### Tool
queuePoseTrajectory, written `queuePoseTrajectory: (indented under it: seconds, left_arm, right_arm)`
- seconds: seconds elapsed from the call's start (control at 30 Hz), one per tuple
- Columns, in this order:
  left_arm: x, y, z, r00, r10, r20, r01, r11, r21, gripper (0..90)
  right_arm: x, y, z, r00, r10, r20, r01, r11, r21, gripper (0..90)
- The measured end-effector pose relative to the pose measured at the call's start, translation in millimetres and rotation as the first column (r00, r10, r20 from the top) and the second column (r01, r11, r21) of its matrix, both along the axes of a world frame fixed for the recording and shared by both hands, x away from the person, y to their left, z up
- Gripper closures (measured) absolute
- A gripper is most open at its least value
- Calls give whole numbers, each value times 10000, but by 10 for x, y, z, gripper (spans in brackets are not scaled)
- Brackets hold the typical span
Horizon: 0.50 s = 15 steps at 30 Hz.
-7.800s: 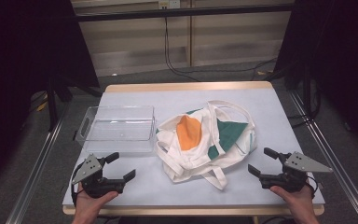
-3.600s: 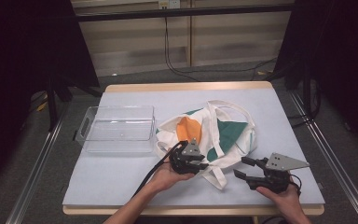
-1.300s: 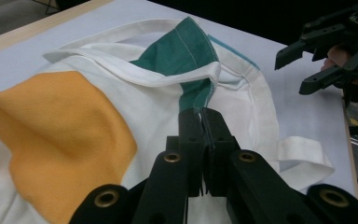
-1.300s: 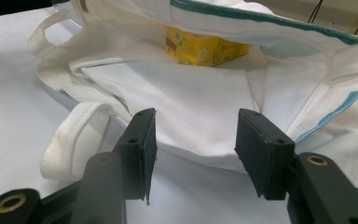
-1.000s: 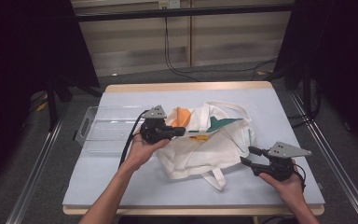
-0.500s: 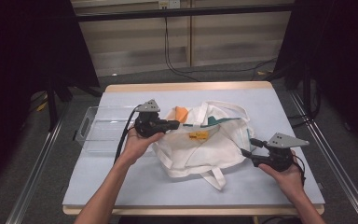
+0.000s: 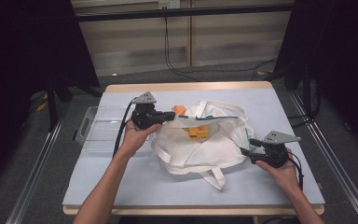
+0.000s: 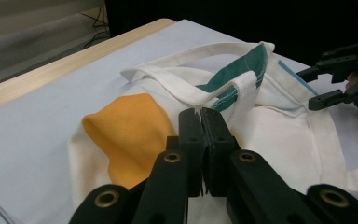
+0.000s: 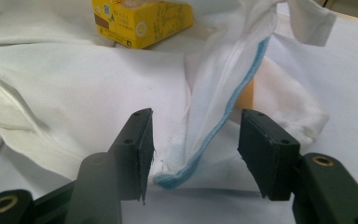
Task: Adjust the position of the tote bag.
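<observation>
A white tote bag [image 7: 200, 151] with an orange patch [image 7: 179, 110] and green trim lies mid-table. My left gripper [image 7: 171, 115] is shut on the bag's upper rim at its back-left corner and holds it up. In the left gripper view the jaws [image 8: 200, 114] pinch the white rim beside the orange patch [image 8: 126, 130] and the green stripe [image 8: 242, 65]. A small yellow box [image 7: 198, 132] lies inside the opened bag. My right gripper [image 7: 246, 148] is open at the bag's right side. Its jaws [image 9: 193, 140] straddle the blue-trimmed edge [image 9: 223, 121], with the yellow box [image 9: 140, 21] beyond.
A clear plastic tray [image 7: 100, 133] sits at the table's left, just beside the left hand. The bag's loose handle [image 7: 214, 175] trails toward the front edge. The blue-grey table top [image 7: 270, 100] has a wooden rim and dark floor around it.
My left gripper came from the front left, shut on the bag's rim and drew it up and back-left, uncovering the yellow box. My right gripper moved in to the bag's right edge.
</observation>
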<state>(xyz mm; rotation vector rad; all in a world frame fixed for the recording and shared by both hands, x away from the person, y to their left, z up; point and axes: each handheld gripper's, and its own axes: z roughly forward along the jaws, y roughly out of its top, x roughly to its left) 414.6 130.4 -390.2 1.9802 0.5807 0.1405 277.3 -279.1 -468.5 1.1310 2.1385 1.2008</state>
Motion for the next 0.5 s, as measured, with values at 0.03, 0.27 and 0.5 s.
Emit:
queuePoseTrajectory:
  seconds: [0.03,0.27,0.5]
  left_arm:
    - [24,4,0,10000,66,35,-66,10000,-9,880]
    - [126,-35,65,9999,112,88,-112,9999,-60,881]
    - [269,24,100,9994,345,66,-344,9993,-132,882]
  right_arm:
    - [8,-3,1,10000,-27,36,27,10000,10,452]
    - [47,-36,11,9999,120,-106,-119,9998,153,710]
    - [38,-107,74,9992,347,-196,-341,9990,298,875]
